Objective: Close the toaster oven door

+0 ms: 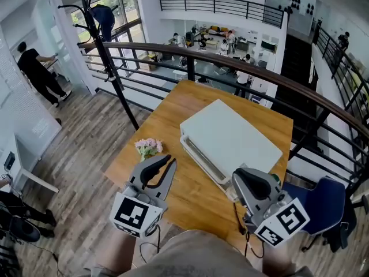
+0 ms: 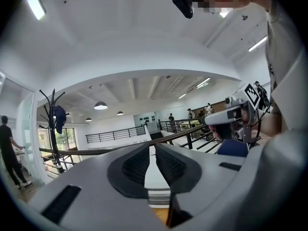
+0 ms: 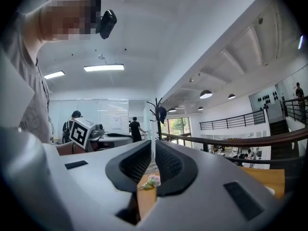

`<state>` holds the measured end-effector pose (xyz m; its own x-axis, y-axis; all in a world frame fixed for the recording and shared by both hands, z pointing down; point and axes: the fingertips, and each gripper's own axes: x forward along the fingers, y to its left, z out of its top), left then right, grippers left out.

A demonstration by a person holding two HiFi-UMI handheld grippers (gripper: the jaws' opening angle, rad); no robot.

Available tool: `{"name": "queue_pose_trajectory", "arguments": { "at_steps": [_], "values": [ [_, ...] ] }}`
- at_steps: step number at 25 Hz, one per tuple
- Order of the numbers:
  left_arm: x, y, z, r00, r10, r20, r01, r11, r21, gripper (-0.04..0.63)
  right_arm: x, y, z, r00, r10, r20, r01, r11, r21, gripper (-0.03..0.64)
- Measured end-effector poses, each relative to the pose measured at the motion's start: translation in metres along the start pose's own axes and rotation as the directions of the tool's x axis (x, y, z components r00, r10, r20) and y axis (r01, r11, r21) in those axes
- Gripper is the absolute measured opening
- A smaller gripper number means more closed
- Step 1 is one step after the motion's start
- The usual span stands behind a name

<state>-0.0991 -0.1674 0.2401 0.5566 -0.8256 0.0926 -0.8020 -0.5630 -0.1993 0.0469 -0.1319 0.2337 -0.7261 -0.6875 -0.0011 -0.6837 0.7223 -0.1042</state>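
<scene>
The left gripper (image 1: 171, 161), lower left in the head view, and the right gripper (image 1: 236, 175), lower right, both have their jaws together and hold nothing. The right sits just beside the toaster oven (image 1: 230, 134) at frame centre, whose door (image 1: 203, 158) looks already shut. Little seems left to do.

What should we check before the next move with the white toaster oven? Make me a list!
1. Toaster oven stands on the table: ok.
2. Door open or already shut: cannot tell from above.
3. Left gripper empty, jaws close together: ok.
4. Right gripper empty, jaws together: ok.
5. Flowers lie apart from the oven, off to its left: ok.
</scene>
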Motion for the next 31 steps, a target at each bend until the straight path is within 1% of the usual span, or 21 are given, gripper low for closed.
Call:
{"name": "queue_pose_trajectory", "arguments": {
  "at_steps": [5, 10, 14, 20, 31],
  "values": [
    [-0.006, -0.009, -0.022, 0.999, -0.010, -0.052, 0.009, 1.000, -0.027, 0.033, -0.002, 0.000, -0.020, 0.999, 0.002, -0.053, -0.001, 1.000, 0.016, 0.048],
    [-0.010, -0.020, -0.035, 0.996, -0.021, -0.086, 0.017, 0.999, -0.042, 0.025, -0.002, 0.007, -0.041, 0.994, 0.020, -0.110, -0.018, 1.000, 0.021, 0.046],
    [-0.014, -0.024, -0.042, 0.994, -0.023, -0.103, 0.019, 0.999, -0.034, 0.022, 0.003, 0.017, -0.052, 0.989, 0.045, -0.144, -0.045, 0.999, 0.008, 0.046],
    [-0.017, -0.029, -0.046, 0.993, -0.025, -0.116, 0.020, 0.999, -0.047, 0.022, 0.006, 0.024, -0.056, 0.984, 0.073, -0.163, -0.074, 0.997, 0.000, 0.046],
    [-0.024, -0.028, -0.046, 0.994, -0.024, -0.108, 0.020, 0.999, -0.044, 0.022, 0.004, 0.032, -0.060, 0.983, 0.079, -0.168, -0.081, 0.997, -0.003, 0.046]
  ]
}}
